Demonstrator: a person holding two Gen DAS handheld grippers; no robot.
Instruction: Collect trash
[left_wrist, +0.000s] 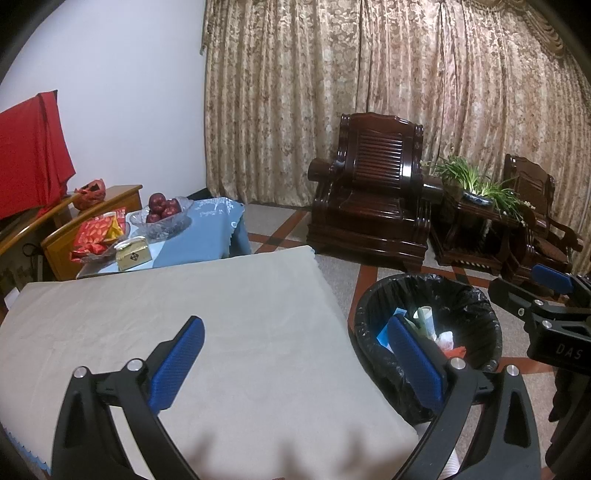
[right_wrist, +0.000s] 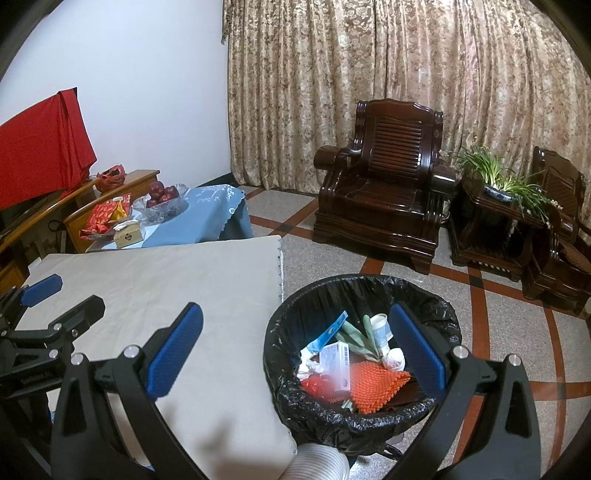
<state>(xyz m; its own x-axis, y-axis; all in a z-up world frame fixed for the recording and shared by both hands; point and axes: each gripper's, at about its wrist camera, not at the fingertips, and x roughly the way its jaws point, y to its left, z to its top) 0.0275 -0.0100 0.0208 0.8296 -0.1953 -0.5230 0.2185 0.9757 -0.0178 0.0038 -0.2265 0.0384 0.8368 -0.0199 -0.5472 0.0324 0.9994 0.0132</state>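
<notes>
Black-lined trash bin (right_wrist: 364, 417) holds litter beside the beige table (right_wrist: 192, 295); left tongs (left_wrist: 295, 365) and right tongs (right_wrist: 295, 354) gape empty.

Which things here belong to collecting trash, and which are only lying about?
Job: bin, trash inside it, left gripper, right gripper, both open.
Lying about: apples, tissue box, red packets, armchair, plant.

Your left gripper (left_wrist: 295, 363) and right gripper (right_wrist: 299, 354) look identical: black curved frames, round silver screws at the joints, and textured blue pads (left_wrist: 177, 363) lining each finger; pale "DAS" lettering marks one body
</notes>
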